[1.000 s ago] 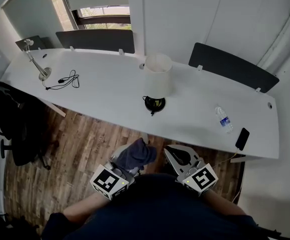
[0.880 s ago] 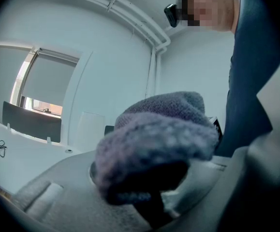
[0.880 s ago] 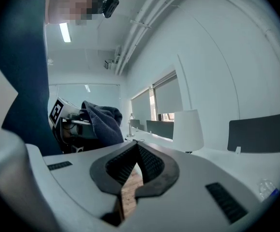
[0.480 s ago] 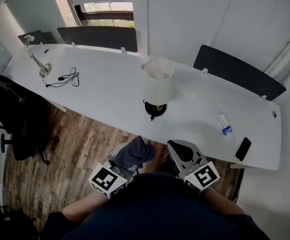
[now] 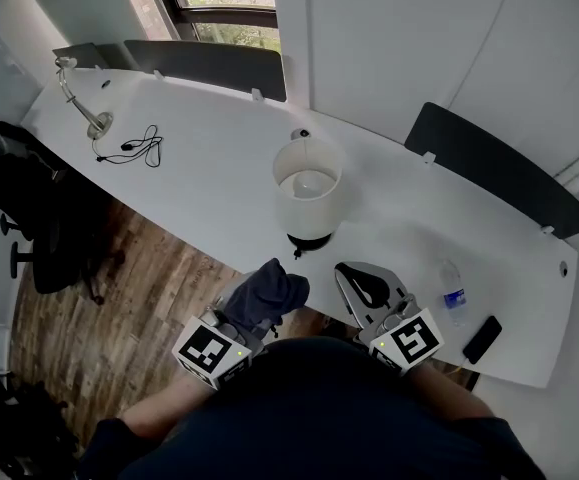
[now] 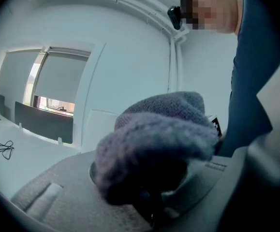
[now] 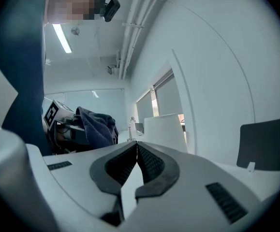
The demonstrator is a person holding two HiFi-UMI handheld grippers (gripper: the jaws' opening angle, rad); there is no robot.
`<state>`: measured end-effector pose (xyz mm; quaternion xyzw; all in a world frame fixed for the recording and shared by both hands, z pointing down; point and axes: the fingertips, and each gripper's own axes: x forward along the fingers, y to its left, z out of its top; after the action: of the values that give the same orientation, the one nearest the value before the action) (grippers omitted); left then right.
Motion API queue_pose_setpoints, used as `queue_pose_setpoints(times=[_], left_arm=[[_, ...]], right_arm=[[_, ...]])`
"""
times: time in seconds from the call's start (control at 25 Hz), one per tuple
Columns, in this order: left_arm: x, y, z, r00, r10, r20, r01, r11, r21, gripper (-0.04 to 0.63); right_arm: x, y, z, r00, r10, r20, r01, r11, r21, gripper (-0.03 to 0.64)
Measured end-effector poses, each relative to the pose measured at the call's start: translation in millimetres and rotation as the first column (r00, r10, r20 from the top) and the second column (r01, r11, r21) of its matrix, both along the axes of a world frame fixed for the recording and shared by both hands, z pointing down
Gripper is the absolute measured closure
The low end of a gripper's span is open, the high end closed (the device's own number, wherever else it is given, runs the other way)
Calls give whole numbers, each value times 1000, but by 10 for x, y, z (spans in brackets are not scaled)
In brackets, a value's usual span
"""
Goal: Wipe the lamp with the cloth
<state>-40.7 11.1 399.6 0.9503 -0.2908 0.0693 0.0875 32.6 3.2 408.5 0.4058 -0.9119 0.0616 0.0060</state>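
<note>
Your left claw (image 5: pixel 252 313) grips the bunched dark cloth (image 5: pixel 270 290); your right claw (image 5: pixel 365 284) is closed, empty. The white-shaded lamp (image 5: pixel 307 190) stands on the worktop (image 5: pixel 199 173) ahead of both.

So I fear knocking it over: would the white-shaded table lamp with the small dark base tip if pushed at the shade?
Probably top-heavy: the white-shaded table lamp has a wide shade over a narrower dark base. It stands near the white desk's front edge, so a push might send it off.
</note>
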Motion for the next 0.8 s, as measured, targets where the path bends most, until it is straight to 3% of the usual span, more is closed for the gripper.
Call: queue_pose_setpoints(times=[0.32, 0.6, 0.8], left_arm=[[242, -322, -24, 993, -113, 45, 113, 994, 0, 526], [268, -494, -19, 988, -135, 73, 136, 991, -4, 526], [294, -627, -48, 993, -91, 74, 91, 996, 5, 526]], right_arm=[[199, -366, 76, 993, -112, 29, 112, 994, -2, 606], [252, -550, 50, 994, -102, 30, 102, 995, 3, 606], [251, -567, 12, 997, -71, 16, 70, 997, 17, 606]])
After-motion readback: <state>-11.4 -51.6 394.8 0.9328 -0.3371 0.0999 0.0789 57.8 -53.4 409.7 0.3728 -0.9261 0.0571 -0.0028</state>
